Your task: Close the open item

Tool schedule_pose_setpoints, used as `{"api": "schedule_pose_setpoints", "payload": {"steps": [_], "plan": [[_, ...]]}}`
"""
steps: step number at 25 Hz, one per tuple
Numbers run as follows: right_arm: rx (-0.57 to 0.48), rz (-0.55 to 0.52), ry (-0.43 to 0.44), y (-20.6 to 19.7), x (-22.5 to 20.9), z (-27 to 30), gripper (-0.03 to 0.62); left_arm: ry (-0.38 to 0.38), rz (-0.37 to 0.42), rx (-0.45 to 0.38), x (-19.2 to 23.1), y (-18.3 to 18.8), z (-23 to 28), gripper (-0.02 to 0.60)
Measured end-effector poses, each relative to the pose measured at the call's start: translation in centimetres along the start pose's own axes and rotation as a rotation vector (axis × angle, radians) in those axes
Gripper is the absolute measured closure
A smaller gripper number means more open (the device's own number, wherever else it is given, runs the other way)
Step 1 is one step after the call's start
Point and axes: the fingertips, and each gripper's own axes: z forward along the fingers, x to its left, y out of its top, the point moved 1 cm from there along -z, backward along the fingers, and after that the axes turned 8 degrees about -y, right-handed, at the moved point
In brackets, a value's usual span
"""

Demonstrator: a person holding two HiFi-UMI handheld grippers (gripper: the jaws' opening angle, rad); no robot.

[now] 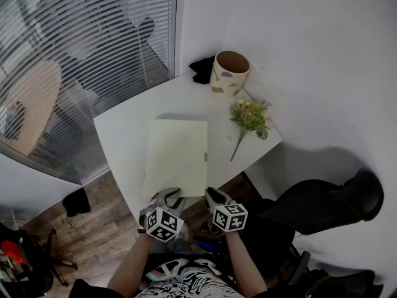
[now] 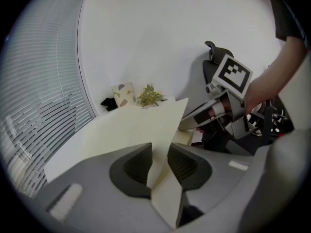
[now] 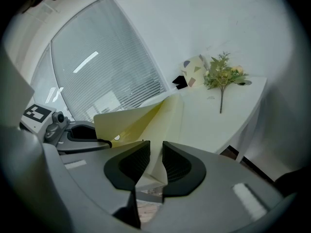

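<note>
Left gripper (image 2: 159, 153) open around pale folder's (image 1: 177, 154) lifted cover, right gripper (image 3: 155, 152) clamping its near edge, white table (image 1: 121, 129), far cup (image 1: 230, 73), flower sprig (image 1: 250, 118), window blinds (image 1: 80, 42) left.

From my remote station I count one white bench (image 1: 124, 129). On it are one pale yellow folder (image 1: 177, 157), one speckled pot (image 1: 230, 73), one sprig of flowers (image 1: 250, 118) and one small black object (image 1: 201, 70). A left gripper (image 1: 167, 195) and a right gripper (image 1: 214, 195) make two, each with two fingers (image 2: 133, 166). One black chair (image 1: 329, 200) stands beside the bench. One window (image 1: 80, 54) has slatted blinds.
</note>
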Motion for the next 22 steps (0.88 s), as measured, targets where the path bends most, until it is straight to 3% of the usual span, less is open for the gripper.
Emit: {"api": "schedule_pose_setpoints", "payload": {"steps": [11,22], "plan": [[0.021,0.121,0.071,0.0,-0.6,0.0,0.54,-0.033,-0.001,0.063,-0.3,-0.7,0.9,0.42],[0.036,0.039,0.07,0.1,-0.4,-0.2,0.54,-0.062,-0.011,0.116,-0.6,-1.3,1.6,0.413]]}}
